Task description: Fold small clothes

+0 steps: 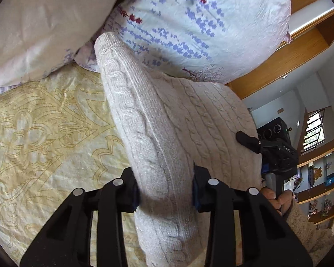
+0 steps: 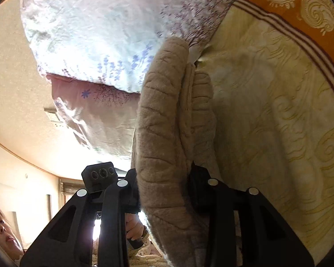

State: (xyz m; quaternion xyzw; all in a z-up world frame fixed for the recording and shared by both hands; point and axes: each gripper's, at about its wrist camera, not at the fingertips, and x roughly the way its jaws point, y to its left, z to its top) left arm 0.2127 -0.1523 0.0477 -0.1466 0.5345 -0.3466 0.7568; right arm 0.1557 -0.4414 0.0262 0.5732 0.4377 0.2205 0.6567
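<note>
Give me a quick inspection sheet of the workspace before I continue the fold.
Surface: bed with a cream and gold patterned bedspread.
Job's things: cream cable-knit sweater, partly folded, lying on the bedspread.
Clutter: floral pillow and plain cream pillow at the sweater's far end.
Grippers: left gripper shut on a thick fold of the sweater; right gripper shut on another fold.
Cables: nothing seen.
Surroundings: wooden headboard, shelves with small items, window.
</note>
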